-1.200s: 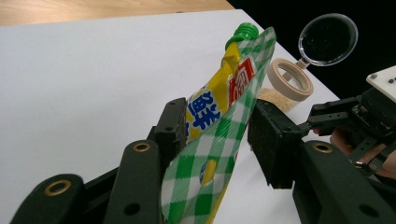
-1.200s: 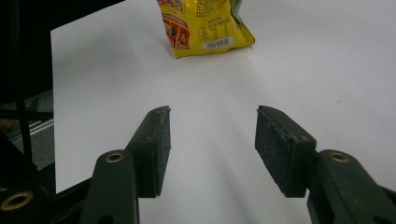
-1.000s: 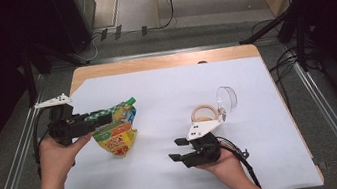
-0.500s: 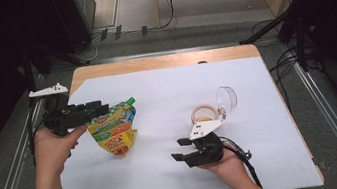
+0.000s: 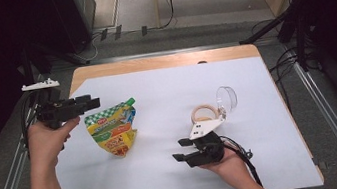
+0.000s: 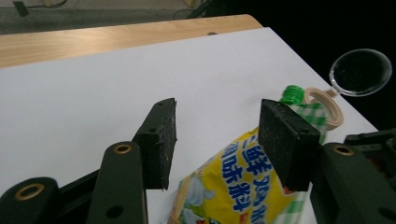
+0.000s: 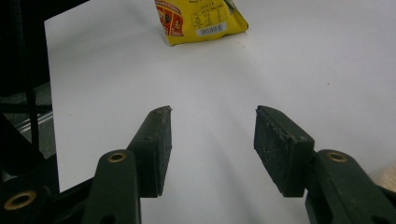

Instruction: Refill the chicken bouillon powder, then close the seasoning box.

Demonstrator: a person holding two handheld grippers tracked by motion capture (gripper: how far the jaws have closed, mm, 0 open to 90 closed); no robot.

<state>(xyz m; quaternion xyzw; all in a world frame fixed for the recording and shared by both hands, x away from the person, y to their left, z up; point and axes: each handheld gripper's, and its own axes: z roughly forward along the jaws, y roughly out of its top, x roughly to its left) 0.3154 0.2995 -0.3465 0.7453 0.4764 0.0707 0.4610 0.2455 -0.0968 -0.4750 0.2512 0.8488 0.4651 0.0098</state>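
Left hand-held gripper (image 5: 91,104) – left of frame, jaws just opening, nothing gripped | snack pouch (image 5: 112,129) – just right of and below it, lying on table (image 5: 157,101) | right hand-held gripper (image 5: 181,150) – lower centre, parted, empty

Glossy printed plastic pouch (image 5: 112,130) w/ green plastic cap (image 6: 293,93), matt white paper sheet (image 5: 166,95) over smooth wood desk (image 5: 162,62), wooden ring (image 5: 204,114), clear plastic lens (image 5: 227,100), matt black rough-padded jaws, brass-look rivets.

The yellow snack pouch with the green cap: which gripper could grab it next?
Probably the left gripper: it hangs open right beside the yellow snack pouch. The right gripper is farther off, also open.
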